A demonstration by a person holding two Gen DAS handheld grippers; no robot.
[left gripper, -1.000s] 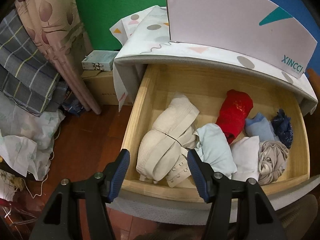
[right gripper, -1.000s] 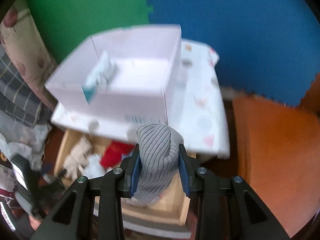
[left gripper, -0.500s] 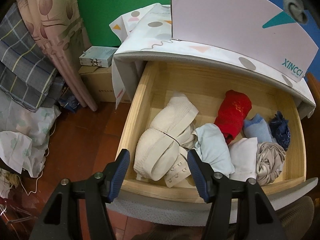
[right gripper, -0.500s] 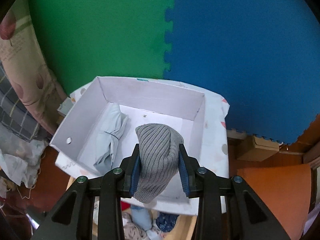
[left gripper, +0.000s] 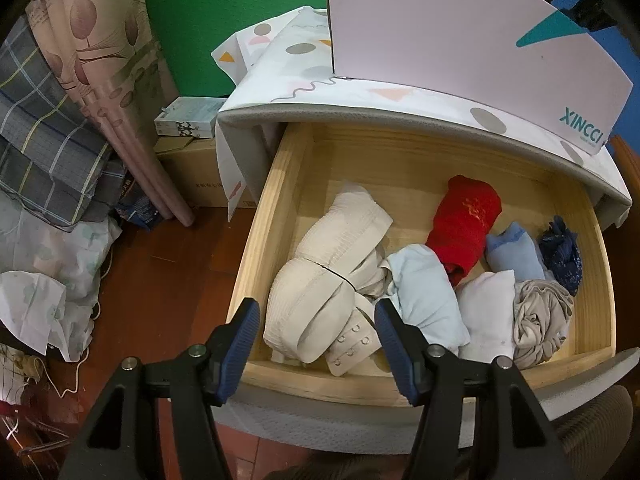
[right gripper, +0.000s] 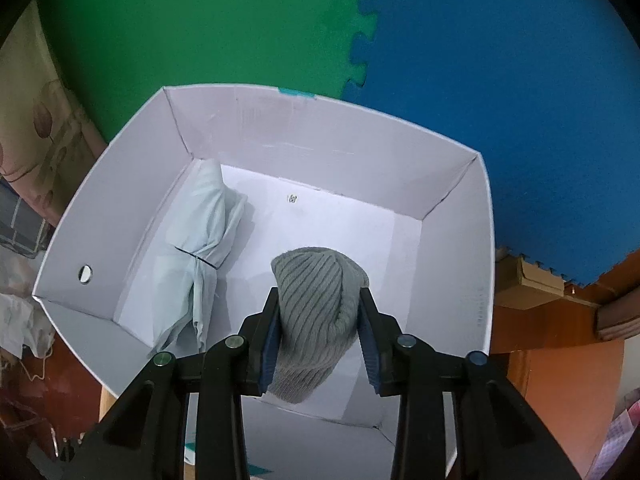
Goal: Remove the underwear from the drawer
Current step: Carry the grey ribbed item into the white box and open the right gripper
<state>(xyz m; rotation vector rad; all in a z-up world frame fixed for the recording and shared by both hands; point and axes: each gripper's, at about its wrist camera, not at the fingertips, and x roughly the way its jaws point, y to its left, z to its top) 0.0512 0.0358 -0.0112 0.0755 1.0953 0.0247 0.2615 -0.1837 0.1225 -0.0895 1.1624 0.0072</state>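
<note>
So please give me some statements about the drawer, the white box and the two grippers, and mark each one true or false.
1. The right gripper has a grey ribbed garment between its pads. True; its jaws are opening.
2. The white box is empty. False: a pale blue garment lies at its left side.
3. The left gripper holds a red item. False: it is open and holds nothing; the red item lies in the drawer.
4. The drawer is pulled out. True.
5. The white box stands on the floor. False: it stands on the cabinet's patterned cloth, above the drawer.
</note>
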